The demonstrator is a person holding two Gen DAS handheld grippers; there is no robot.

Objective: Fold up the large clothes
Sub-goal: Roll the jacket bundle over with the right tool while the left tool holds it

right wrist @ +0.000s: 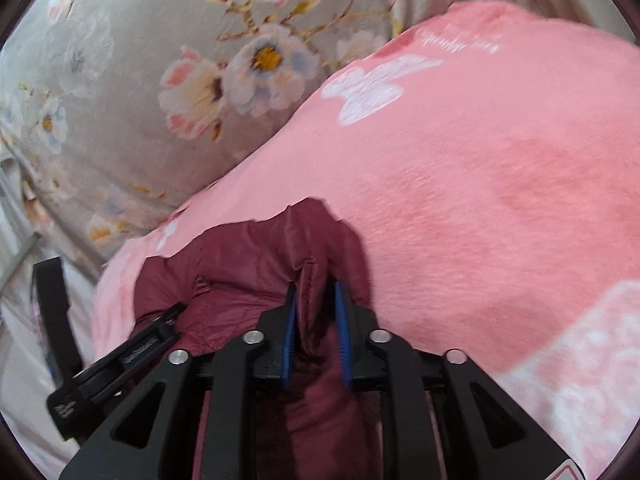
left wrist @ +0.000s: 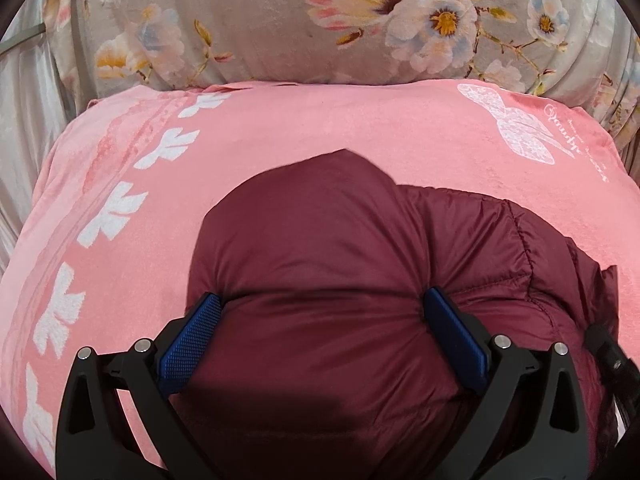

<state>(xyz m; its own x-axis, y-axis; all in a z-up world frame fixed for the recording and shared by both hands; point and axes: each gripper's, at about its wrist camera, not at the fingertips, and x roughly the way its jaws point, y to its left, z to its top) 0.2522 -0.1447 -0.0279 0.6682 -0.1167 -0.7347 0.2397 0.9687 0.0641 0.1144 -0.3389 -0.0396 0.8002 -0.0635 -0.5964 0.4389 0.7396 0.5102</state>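
Pink blanket [left wrist: 360, 128] with white bow prints covers the bed; grey floral bedding [left wrist: 260, 20] lies beyond it. Maroon puffer jacket [left wrist: 320, 240] bunched on the blanket, near edge. Left hand-held gripper [left wrist: 324, 312] spread wide, blue pads pressed into a thick puffed fold, grasping it. Right hand-held gripper [right wrist: 316, 292] parted narrowly around a thin jacket fold; contact with its pads unclear.

one maroon jacket [left wrist: 320, 248], one pink blanket [left wrist: 320, 120] (bow-printed), one floral quilt [left wrist: 256, 20].
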